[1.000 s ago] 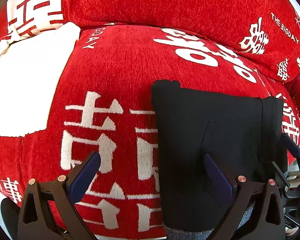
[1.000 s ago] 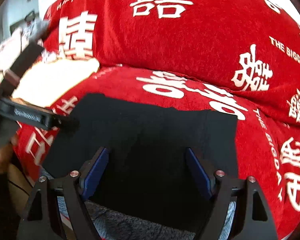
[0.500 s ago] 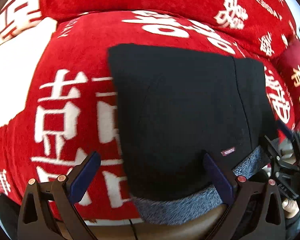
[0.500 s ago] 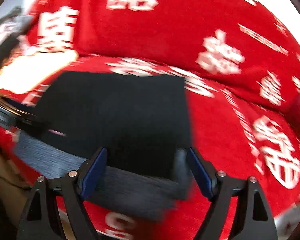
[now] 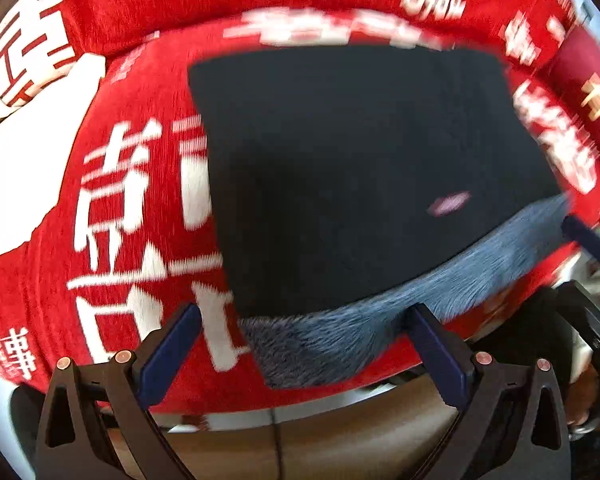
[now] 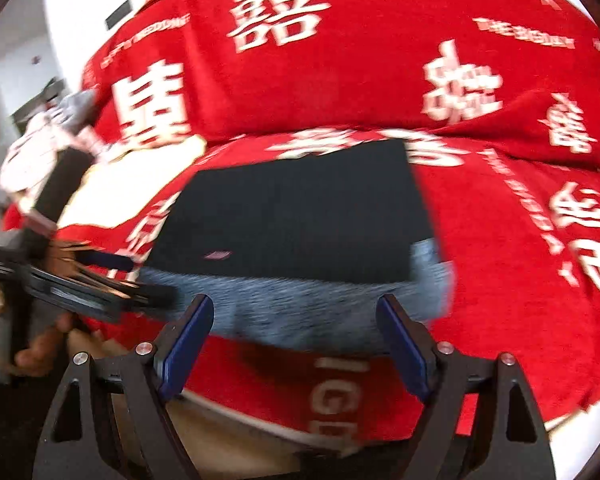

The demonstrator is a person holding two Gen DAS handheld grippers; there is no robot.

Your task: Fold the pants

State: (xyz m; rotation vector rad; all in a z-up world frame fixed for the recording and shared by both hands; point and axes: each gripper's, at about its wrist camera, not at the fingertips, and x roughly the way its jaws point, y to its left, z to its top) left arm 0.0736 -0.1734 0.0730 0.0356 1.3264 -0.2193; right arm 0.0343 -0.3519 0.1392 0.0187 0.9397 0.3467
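The black pants (image 5: 352,172) lie folded into a flat rectangle on the red seat cushion, with a grey fleecy lining strip (image 5: 380,320) showing along the near edge. They also show in the right wrist view (image 6: 292,216). My left gripper (image 5: 304,348) is open and empty, just in front of the near edge. My right gripper (image 6: 292,336) is open and empty, just in front of the grey strip (image 6: 300,304). The left gripper shows at the left of the right wrist view (image 6: 80,280).
A red sofa cover with white characters (image 6: 340,40) drapes the seat and backrest. A white cloth (image 5: 16,168) lies on the seat to the left of the pants. The sofa's front edge (image 6: 260,408) is just below the grippers.
Both grippers have pulled back toward me from over the pants. The whole folded pants and the grey lining strip have come into view.
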